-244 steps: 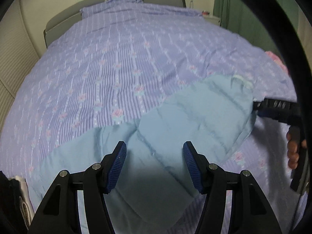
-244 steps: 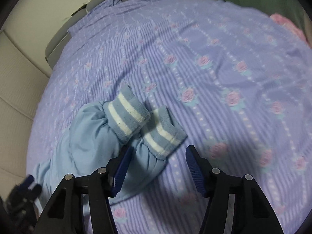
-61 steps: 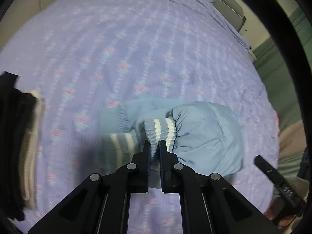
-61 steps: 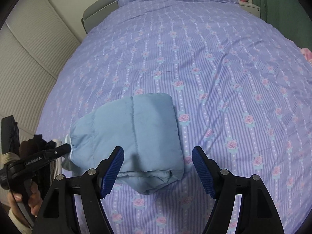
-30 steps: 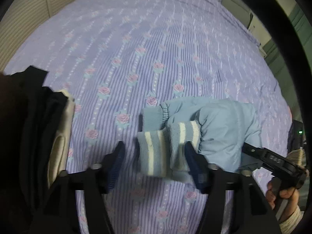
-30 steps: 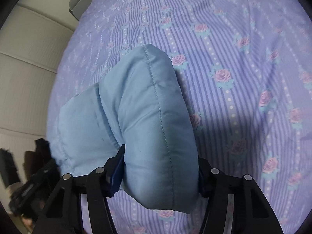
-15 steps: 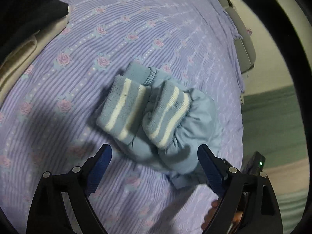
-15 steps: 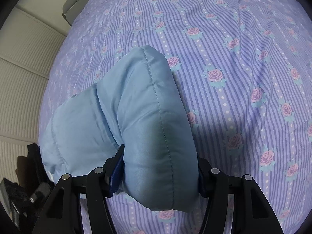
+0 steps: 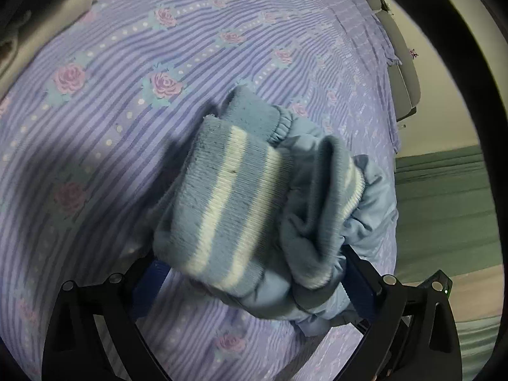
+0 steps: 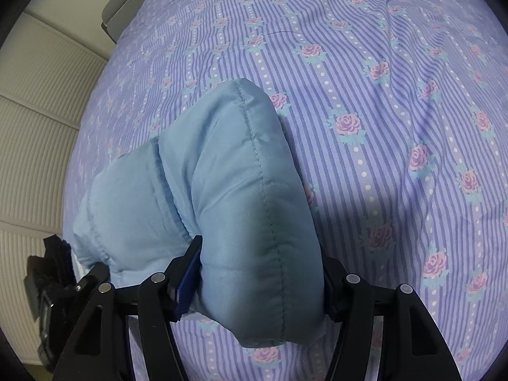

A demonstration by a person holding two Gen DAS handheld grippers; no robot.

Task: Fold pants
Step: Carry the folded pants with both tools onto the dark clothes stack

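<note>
**A:** Left wrist view first: what sits left of the pants [image 9: 254, 190]?

**B:** Striped lilac bedspread [image 9: 111, 95] with pink roses, and at the far upper-left edge a cream and dark pile of cloth [image 9: 38, 12], well apart from the pants. The pants lie folded on the bed, with two ribbed cuffs [image 9: 228, 197], pale blue with white stripes, on top facing the camera.

**A:** And the left gripper [image 9: 254, 285]?

**B:** Its jaws are opening, nearly as wide as they go. The cuffed end of the pants lies between them, but the blue pads [image 9: 149, 282] stand off the cloth on the left; the right pad is half hidden behind fabric. Right of the pants, the bed's edge and a green floor [image 9: 444, 206].

**A:** Right wrist view?

**B:** Left of the pants [image 10: 241, 190], a ribbed cream wall [image 10: 38, 127] and the other tool, black. The right gripper [image 10: 254, 285] has its jaws about halfway open, widening slightly, pressed on both sides of the padded fold. Bedspread [image 10: 397, 127] stretches right of the pants.
</note>
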